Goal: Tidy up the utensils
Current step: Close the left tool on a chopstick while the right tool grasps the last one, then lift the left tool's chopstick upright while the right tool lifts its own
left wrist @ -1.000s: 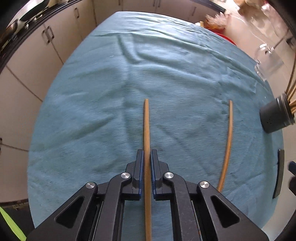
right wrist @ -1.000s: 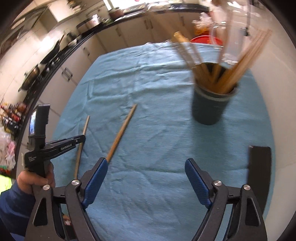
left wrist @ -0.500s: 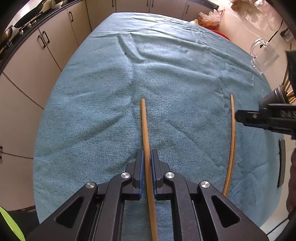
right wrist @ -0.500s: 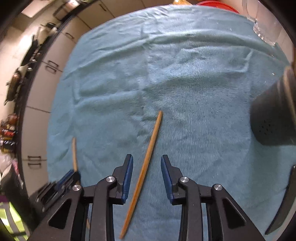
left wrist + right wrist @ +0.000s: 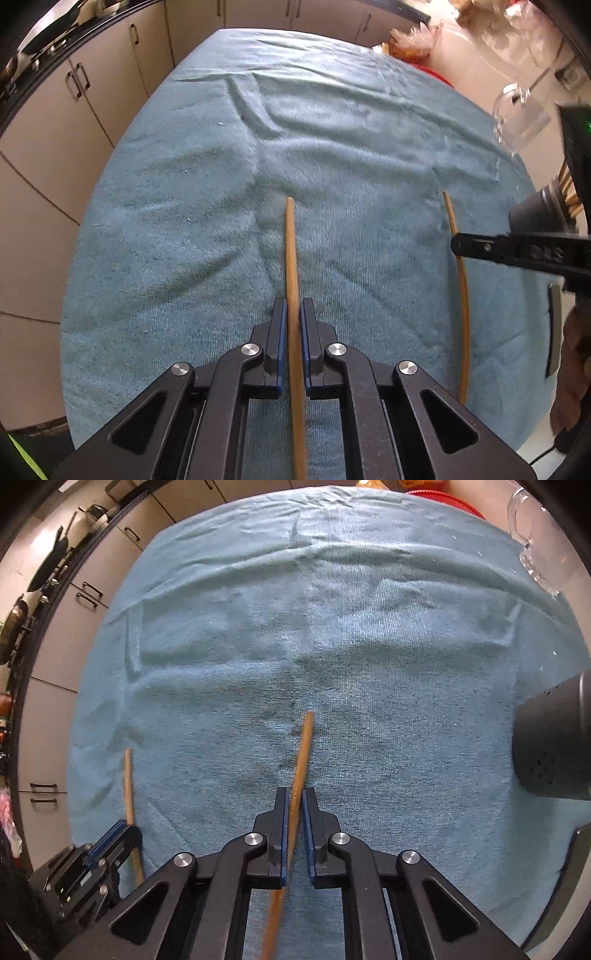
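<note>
A: Left gripper (image 5: 292,314), quick. What's in it?

B: Jaws closed on a wooden chopstick (image 5: 291,258). Blue pads press both sides of the shaft, the tip sticks out ahead over the blue towel (image 5: 184,221), the rest runs back under the gripper body.

A: Right gripper (image 5: 294,805)?

B: Same deal. Jaws have just been closing and now pinch the second chopstick (image 5: 303,753). It leans a bit right toward its tip, and its tail runs down under the gripper frame.

A: Are the two sticks touching?

B: No, well apart. In the left wrist view the second one sits off to the right, curved by the lens, with the right gripper's black arm crossing it. In the right wrist view the first one shows at lower left, with the left gripper's blue pad on it.

A: Lifted or lying flat?

B: Cannot tell for either. Both look close to the towel.

A: Where's the holder?

B: Dark grey utensil cup (image 5: 554,746) at the right edge of the towel, right of the second chopstick, not touching it. In the left wrist view more wooden sticks poke out of its mouth.

A: Anything else on the bench?

B: Clear glass mug (image 5: 535,542) far right, past the towel's edge. A red thing (image 5: 443,498) at the far end, mostly hidden. Cream cabinets (image 5: 92,96) along the left.

A: Person?

B: Part of a hand (image 5: 570,369) at the right edge of the left wrist view.
</note>
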